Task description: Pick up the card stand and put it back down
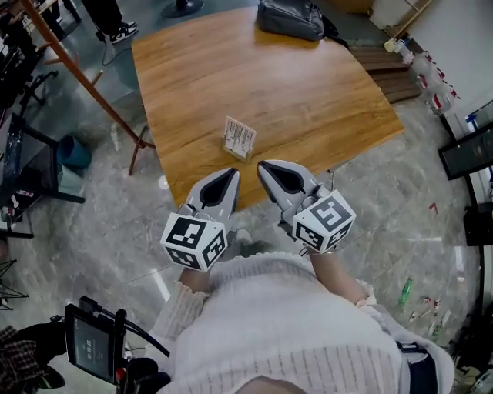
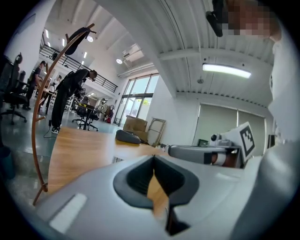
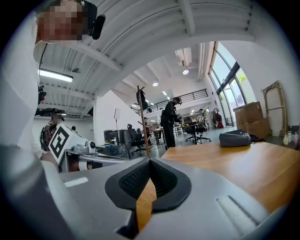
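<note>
The card stand (image 1: 239, 138) sits upright on the wooden surface (image 1: 308, 85), close to its near edge, with a white printed card in it. It lies just beyond the tips of both tools and roughly between them, and nothing touches it. The left hand-held gripper (image 1: 229, 178) points at the stand from the near side. Its jaws are closed together with nothing between them, and only a sliver of the wood shows through the gap behind the pads. The right hand-held gripper (image 1: 268, 169) is beside it, angled inward the same way, its jaws likewise pressed together and empty. The two tips are near each other above the surface's front edge. A dark grey bag (image 1: 291, 17) rests at the far end of the surface, well apart from the stand. The person's white knitted sleeves (image 1: 189, 304) fill the bottom of the head view.
</note>
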Available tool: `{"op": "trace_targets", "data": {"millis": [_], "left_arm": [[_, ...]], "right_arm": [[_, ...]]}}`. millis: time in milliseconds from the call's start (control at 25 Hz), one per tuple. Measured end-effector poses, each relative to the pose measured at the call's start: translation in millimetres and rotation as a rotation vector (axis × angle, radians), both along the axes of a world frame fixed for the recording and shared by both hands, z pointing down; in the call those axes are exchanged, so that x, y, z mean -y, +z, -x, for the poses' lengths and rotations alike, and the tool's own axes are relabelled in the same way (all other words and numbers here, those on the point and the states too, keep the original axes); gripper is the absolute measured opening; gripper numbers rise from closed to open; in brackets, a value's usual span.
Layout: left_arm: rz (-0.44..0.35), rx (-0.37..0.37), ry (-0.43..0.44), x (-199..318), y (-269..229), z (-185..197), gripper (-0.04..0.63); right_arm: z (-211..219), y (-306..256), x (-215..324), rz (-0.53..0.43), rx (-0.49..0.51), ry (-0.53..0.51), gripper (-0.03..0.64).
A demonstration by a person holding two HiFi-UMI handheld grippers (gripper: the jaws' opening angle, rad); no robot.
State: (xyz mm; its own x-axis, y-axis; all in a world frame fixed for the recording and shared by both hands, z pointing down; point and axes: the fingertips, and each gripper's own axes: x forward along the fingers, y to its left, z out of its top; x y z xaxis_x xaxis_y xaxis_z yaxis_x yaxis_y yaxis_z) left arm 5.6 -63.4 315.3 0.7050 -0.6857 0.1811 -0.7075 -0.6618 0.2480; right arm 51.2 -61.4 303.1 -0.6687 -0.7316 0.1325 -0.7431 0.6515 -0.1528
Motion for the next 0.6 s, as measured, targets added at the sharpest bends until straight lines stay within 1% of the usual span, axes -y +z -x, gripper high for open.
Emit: {"op": "trace_targets", "data": {"millis": [120,280,360,480,600], "left_arm": [[0.024,0.001,-0.014,8.7,5.9,1.8,0.008],[0.052,-0.005,-0.025,25.5,10.0,9.7,0.008],[0.056,-0.005,-0.018,33.4,8.9,11.4,0.008],[0.055,-0.004,-0.001,42.3,4.7,12.3,0.008],[0.075,-0.003,0.011,49.4,8.1,14.2,0.008]], "right_arm": [[0.6,1.5,8.2,0.016,0.014,-0.021,-0.006],[6.6,-5.8,19.2,0.022,0.074,-0.046,-0.006],[9.0,-7.1,26.8,0.022,0.071,-0.040,-0.007],[12.1,-7.0,35.3,0.024,0.032,-0.028,-0.006],[12.3,-0.9,40.2,0.050,0.025,-0.015,-0.006]]}}
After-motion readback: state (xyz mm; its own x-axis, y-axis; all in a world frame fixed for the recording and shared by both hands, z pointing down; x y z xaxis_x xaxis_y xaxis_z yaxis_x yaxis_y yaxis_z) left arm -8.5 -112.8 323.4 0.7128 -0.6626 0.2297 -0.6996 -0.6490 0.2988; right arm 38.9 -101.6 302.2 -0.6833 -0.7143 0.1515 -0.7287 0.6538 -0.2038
